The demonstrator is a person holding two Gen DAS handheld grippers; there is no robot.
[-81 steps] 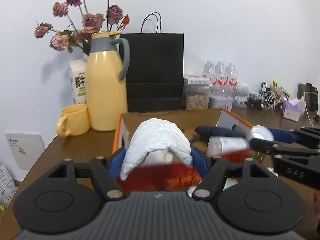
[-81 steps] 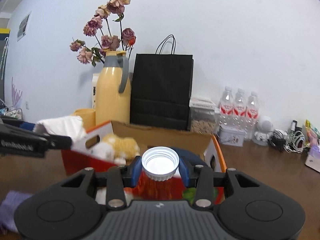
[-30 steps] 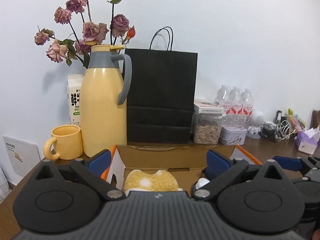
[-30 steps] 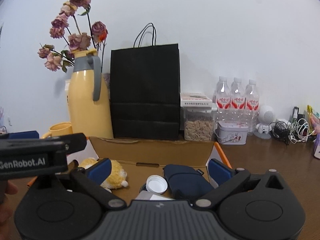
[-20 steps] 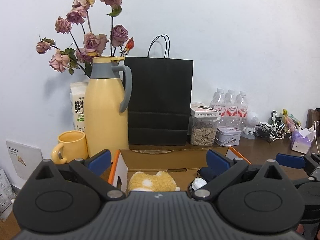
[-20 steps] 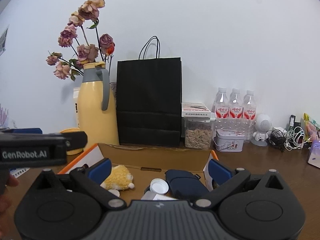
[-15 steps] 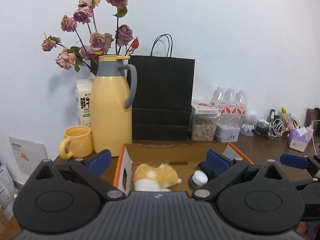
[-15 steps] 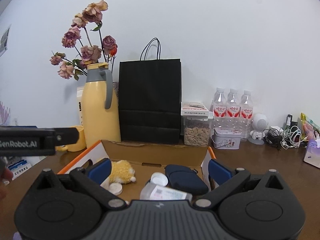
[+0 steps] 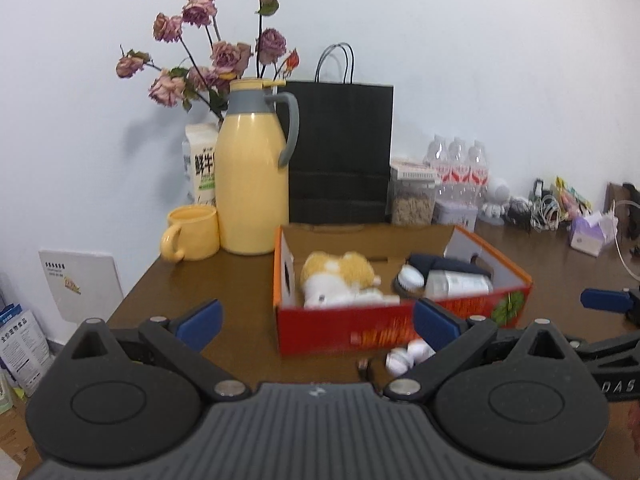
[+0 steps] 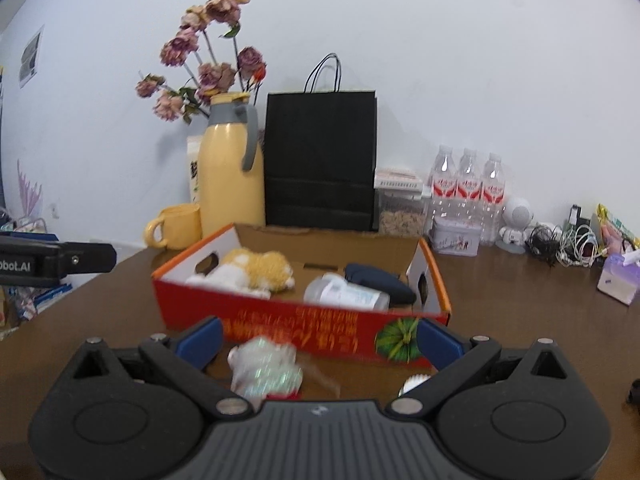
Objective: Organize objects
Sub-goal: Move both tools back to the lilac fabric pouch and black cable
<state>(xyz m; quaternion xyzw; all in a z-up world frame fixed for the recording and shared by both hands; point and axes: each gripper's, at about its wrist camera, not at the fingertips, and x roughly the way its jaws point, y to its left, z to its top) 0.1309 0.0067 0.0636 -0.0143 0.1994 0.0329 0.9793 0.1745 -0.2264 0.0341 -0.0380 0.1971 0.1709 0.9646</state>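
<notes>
Hovering open-jawed, both claws (image 9: 316, 322) (image 10: 318, 340) face the seemingly filled box (image 9: 400, 320).

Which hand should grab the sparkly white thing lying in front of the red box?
Probably the right gripper: it is open, with the sparkly white thing right between its fingers, outside the red box.

In the box (image 10: 304, 316) a plush toy (image 10: 256, 270) lies left of a bottle (image 10: 346, 292), with perhaps a pouch (image 10: 380, 278) behind.

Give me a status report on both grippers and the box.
Left gripper open, empty. Right gripper open, empty. Red cardboard box holds yellow plush toy, clear plastic bottle, dark blue pouch. Crinkly white wrapper outside, nearest.
</notes>
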